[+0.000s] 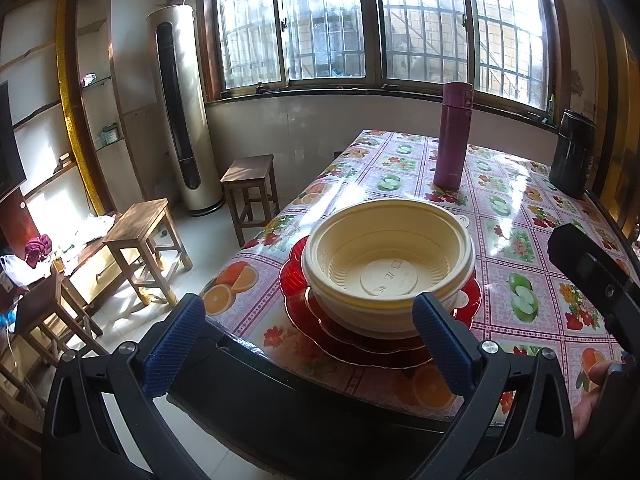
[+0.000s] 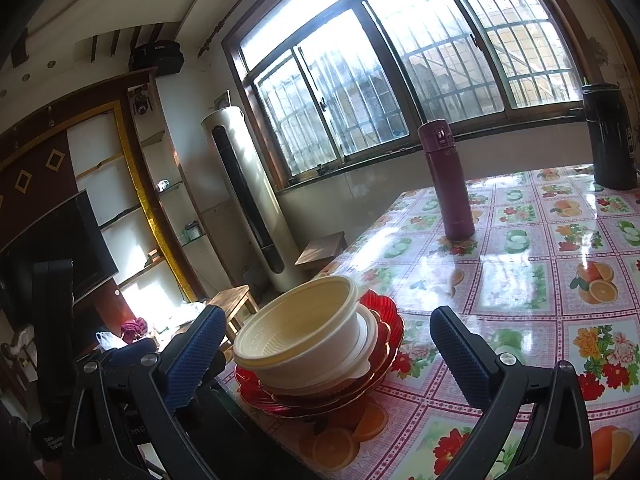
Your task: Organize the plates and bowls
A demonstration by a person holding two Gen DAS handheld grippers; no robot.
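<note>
Cream plastic bowls (image 1: 386, 268) sit nested on a stack of red plates (image 1: 356, 338) near the table's front left corner. The same bowls (image 2: 298, 338) and red plates (image 2: 380, 316) show in the right wrist view. My left gripper (image 1: 308, 340) is open just in front of the stack, blue pads apart, holding nothing. My right gripper (image 2: 326, 354) is open too, its pads on either side of the stack from a short way back. The right gripper's black frame (image 1: 592, 280) shows at the right edge of the left wrist view.
A purple flask (image 1: 454, 136) and a black flask (image 1: 572, 154) stand farther back on the fruit-print tablecloth (image 1: 520, 240). Wooden stools (image 1: 144, 240) and a tall floor air conditioner (image 1: 180, 108) stand left of the table. A hand (image 1: 592, 396) shows at lower right.
</note>
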